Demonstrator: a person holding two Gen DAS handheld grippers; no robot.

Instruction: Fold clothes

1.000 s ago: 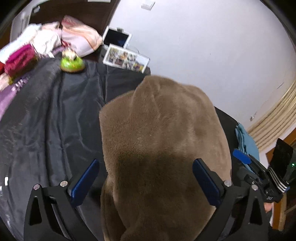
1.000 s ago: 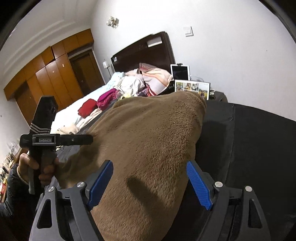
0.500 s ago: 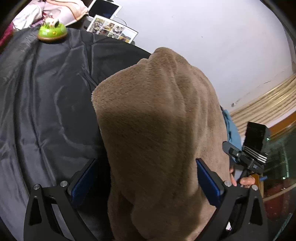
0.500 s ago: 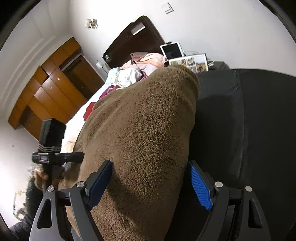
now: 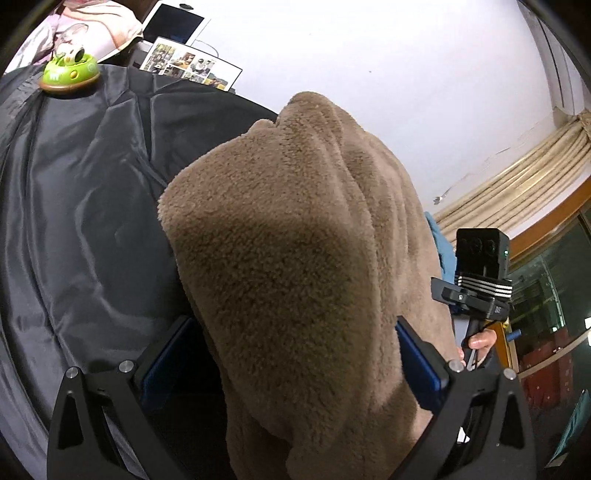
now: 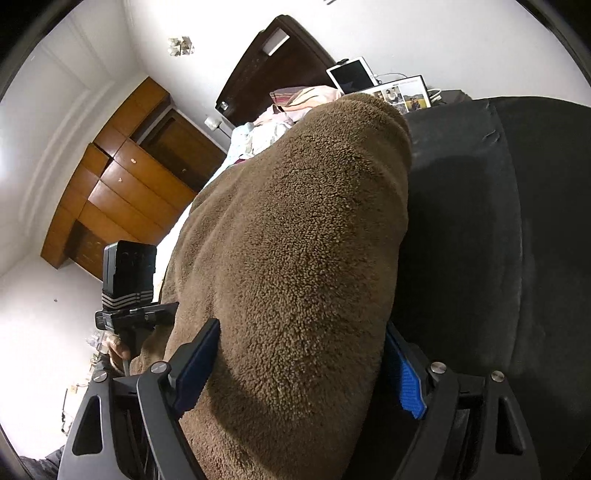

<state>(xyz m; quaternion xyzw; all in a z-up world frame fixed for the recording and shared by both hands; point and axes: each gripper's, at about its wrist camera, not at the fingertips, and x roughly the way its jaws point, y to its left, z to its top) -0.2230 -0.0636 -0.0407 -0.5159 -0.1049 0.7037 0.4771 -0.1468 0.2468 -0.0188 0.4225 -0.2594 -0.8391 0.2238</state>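
A thick brown fleece garment (image 5: 295,258) is lifted off the black sheet (image 5: 81,221) and drapes between both grippers. My left gripper (image 5: 291,369) has its jaws wide apart, with the fleece bunched between and over its blue pads. My right gripper (image 6: 299,362) also has wide jaws, with the same fleece (image 6: 303,240) lying between them. Whether the pads pinch the fabric is hidden by the pile. The right gripper's body shows in the left wrist view (image 5: 476,280), and the left one's in the right wrist view (image 6: 129,295).
A green toy (image 5: 70,72) sits at the sheet's far edge. A photo frame (image 5: 192,66) and a tablet (image 5: 173,22) lean on the white wall. A bed with piled clothes (image 6: 291,107) and a wooden wardrobe (image 6: 122,184) lie left; a blue cloth (image 5: 439,240) lies right.
Both grippers have risen and tilted up, lifting the fleece higher off the sheet. The fleece now hangs steeper and fills more of both views.
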